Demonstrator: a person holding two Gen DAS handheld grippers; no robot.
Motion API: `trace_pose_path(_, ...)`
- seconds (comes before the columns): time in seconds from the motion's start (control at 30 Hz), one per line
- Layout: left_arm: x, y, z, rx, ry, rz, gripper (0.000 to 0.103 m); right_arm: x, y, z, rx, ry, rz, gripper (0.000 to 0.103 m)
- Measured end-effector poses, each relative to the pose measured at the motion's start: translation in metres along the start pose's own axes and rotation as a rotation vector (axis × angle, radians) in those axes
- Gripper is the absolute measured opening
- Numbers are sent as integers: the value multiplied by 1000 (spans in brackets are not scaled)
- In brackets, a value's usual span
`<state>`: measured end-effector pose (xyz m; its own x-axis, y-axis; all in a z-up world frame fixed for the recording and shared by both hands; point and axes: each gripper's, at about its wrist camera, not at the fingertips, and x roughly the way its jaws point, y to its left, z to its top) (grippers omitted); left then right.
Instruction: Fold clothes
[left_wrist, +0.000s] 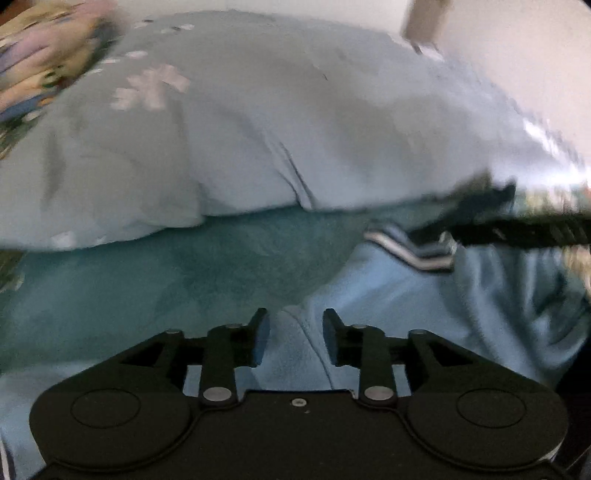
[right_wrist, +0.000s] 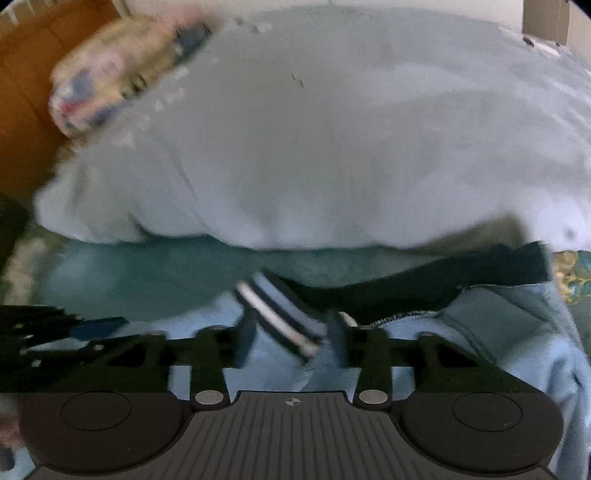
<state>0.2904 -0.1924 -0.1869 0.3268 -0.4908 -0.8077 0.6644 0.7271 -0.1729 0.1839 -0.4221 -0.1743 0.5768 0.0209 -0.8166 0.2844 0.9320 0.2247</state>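
A light blue fleece garment (left_wrist: 406, 314) with a striped ribbed cuff (right_wrist: 284, 317) is spread on the teal blanket (left_wrist: 147, 280). Left gripper (left_wrist: 295, 341) and right gripper (right_wrist: 291, 338) are seen parted above it, clamping nothing.

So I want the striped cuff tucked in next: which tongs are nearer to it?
Right. The right tongs stand open around the striped cuff; the left tongs are off to its left, over plain blue fabric.

Pale duvet (left_wrist: 258, 129), perhaps wooden headboard (right_wrist: 26, 92).

Both the left gripper (left_wrist: 295, 338) and right gripper (right_wrist: 291, 341) point downward, fingers parted.
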Motion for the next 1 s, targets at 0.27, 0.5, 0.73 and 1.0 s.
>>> trace_pose_path(0.27, -76, -24, -80, -178, 15, -71, 43, -70, -6, -104, 87, 69, 46, 22)
trace_pose_path(0.5, -85, -53, -167, -259, 205, -106, 47, -90, -13, -182, 269, 165, -29, 17)
trace_pose_path(0.73, -103, -46, -204, -356, 202, -107, 59, -110, -32, -244, 405, 221, 21, 20)
trace_pose_path(1.0, -108, -43, -211, -386, 216, -68, 60, -125, -31, -248, 402, 160, 69, 35)
